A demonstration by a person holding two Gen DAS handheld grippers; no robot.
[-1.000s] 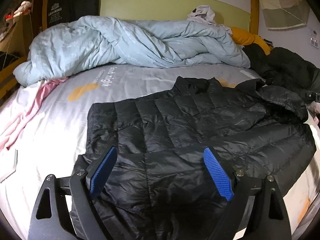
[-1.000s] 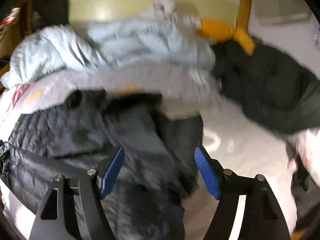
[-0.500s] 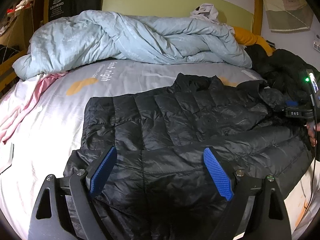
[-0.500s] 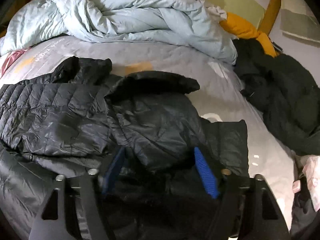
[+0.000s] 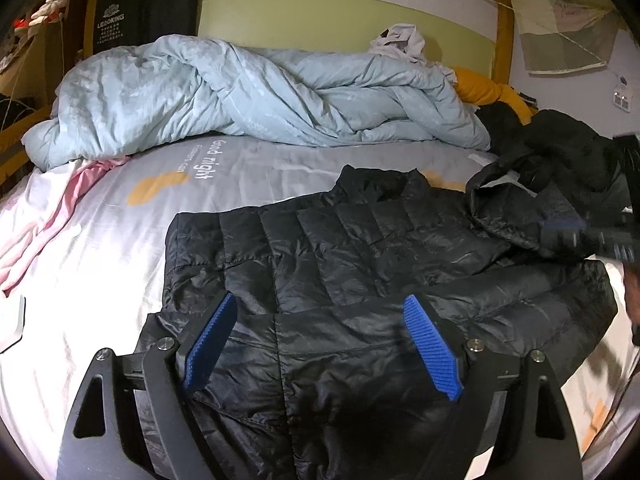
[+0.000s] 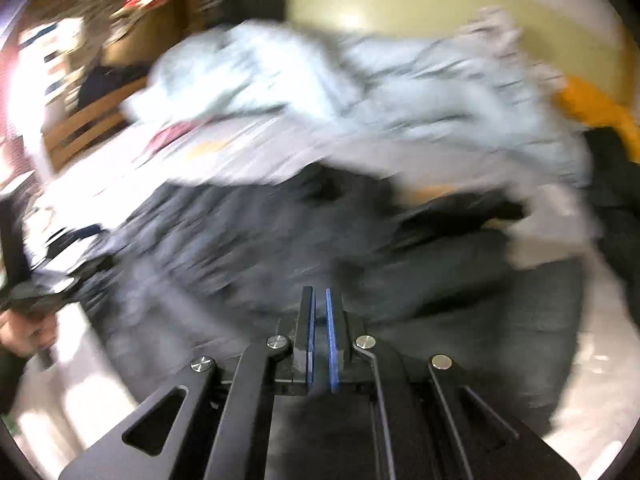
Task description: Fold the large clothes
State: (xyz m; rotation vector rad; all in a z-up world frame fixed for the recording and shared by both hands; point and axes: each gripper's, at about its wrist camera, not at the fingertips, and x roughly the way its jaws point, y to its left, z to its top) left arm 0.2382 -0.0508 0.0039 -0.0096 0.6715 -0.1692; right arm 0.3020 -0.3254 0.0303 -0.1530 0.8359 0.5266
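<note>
A black quilted down jacket (image 5: 340, 248) lies spread flat on the grey bed sheet (image 5: 248, 168). My left gripper (image 5: 320, 300) hovers over its lower part, and its blue pads (image 5: 212, 340) stand wide apart, closing slightly, with nothing pinched. At the right edge my blurred right gripper (image 5: 576, 236) holds the jacket's sleeve (image 5: 504, 208) lifted off the bed. In the heavily blurred right wrist view, the right gripper (image 6: 318, 292) has its pads nearly together over the dark jacket (image 6: 240, 248). A hand with the left gripper (image 6: 40, 292) shows at that view's left edge.
A crumpled light blue duvet (image 5: 240, 92) fills the head of the bed. A pink cloth (image 5: 48, 216) lies at the left, and a pile of dark clothes (image 5: 568, 148) and an orange pillow (image 5: 488, 92) at the right. A flat white object (image 5: 16, 320) lies near the left edge.
The right gripper's jaws went from wide to shut around the sleeve, and it swung fast, blurring its view. The sleeve now stands lifted at the jacket's right side. The left gripper barely moved.
</note>
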